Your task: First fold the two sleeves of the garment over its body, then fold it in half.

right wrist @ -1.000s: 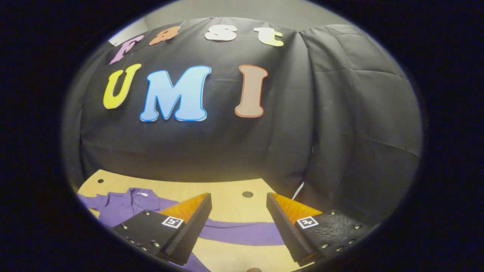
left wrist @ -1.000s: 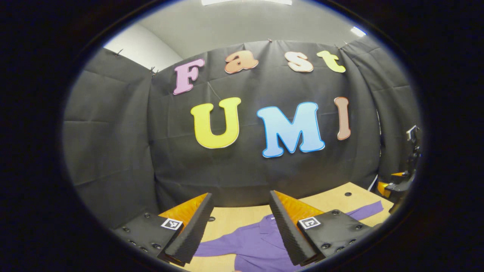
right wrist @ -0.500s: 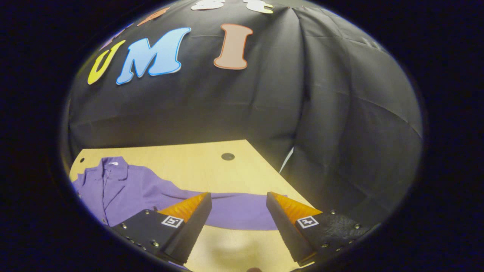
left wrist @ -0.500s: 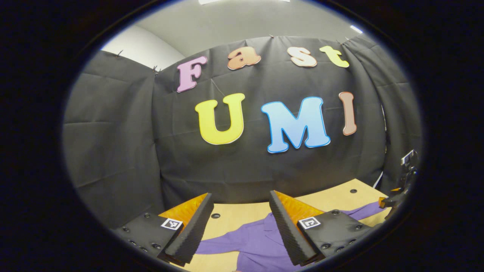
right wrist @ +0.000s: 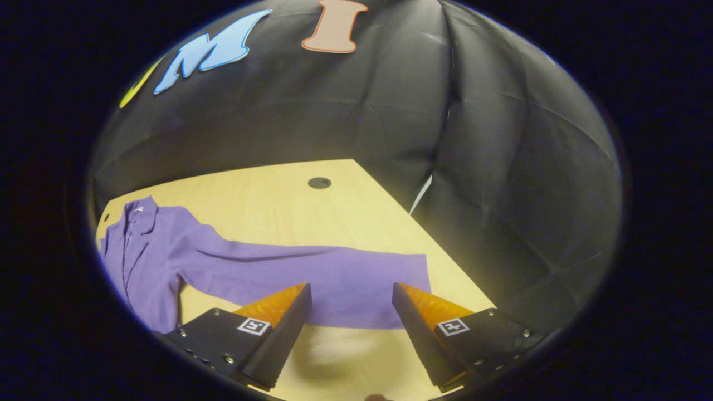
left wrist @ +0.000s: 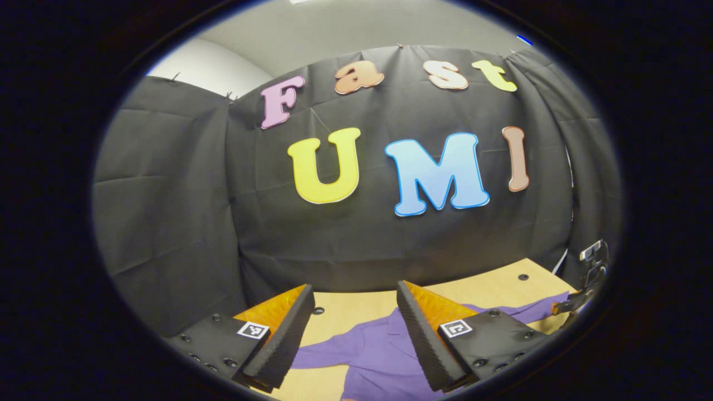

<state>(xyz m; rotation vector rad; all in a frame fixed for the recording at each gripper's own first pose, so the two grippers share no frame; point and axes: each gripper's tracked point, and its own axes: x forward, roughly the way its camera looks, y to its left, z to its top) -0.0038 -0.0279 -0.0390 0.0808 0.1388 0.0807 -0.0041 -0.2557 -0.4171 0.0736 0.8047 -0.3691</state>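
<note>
— What do we have around us, biggest first?

— The black cloth wall (right wrist: 501,167) closes the booth behind and to the side of the bench (right wrist: 267,195), with a pale ceiling (left wrist: 356,28) above it in the left gripper view. The bench is light wood, and in the right gripper view its far right corner runs up close to the cloth.

— And the garment?

— The purple garment (right wrist: 156,250) lies flat on the bench. In the right gripper view its collar sits at the far left, and one long sleeve (right wrist: 312,278) stretches rightward across the wood, its cuff near the bench's right edge. In the left gripper view we see the body (left wrist: 379,356) and the other sleeve (left wrist: 323,353) reaching left.

— Our grippers?

— The right gripper (right wrist: 351,306) has its fingers spread apart, holding nothing, just above the sleeve near the cuff. The left gripper (left wrist: 353,312) is likewise spread wide and empty, above the collar end. At the far right of the left gripper view we see the other gripper (left wrist: 579,298) low over the sleeve end.

— Anything in the way?

— Only small things: a dark round hole (right wrist: 319,182) in the bench beyond the sleeve, another (left wrist: 318,311) between the left fingers, and a shadow (right wrist: 328,356) on the wood under the right gripper.
</note>
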